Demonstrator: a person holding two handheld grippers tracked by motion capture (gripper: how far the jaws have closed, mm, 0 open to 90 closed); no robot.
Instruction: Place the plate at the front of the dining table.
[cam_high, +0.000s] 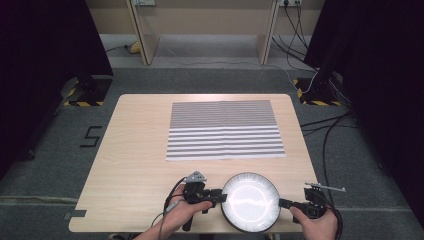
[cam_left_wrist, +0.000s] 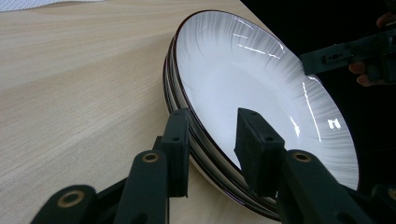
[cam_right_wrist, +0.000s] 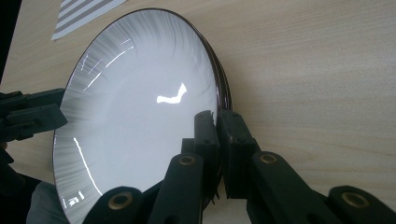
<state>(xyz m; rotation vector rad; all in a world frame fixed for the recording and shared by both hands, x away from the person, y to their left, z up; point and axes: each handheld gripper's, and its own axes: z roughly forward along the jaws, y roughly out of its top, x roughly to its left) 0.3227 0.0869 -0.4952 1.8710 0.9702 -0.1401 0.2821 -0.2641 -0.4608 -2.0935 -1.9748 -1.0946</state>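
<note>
A white plate (cam_high: 250, 202) with a dark rim and grey radial streaks sits at the lower centre of the high view, near the bottom edge of the wooden surface (cam_high: 135, 165). In the left gripper view the edge looks layered, as if more than one plate is stacked; I cannot tell for certain.

The left gripper (cam_high: 221, 197) lies at the plate's left rim, lower centre-left of the high view, held by a hand (cam_high: 186, 212) entering from the bottom edge. In the left gripper view its fingers (cam_left_wrist: 180, 140) straddle the rim, one under the outer edge, one over the white face. Fingers clenched, grasping the plate rim.

The right gripper (cam_high: 282, 203) meets the plate's right rim, lower right of the high view, with the other hand (cam_high: 314, 224) at the bottom edge. In the right gripper view its fingers (cam_right_wrist: 205, 135) stand nearly together with the thin rim pinched between them. Fingers clenched, grasping the plate rim.

A striped grey and white mat (cam_high: 224, 130) lies flat in the middle of the surface, above the plate in the high view and well apart from it. Its corner appears at the upper left of the right gripper view.
</note>
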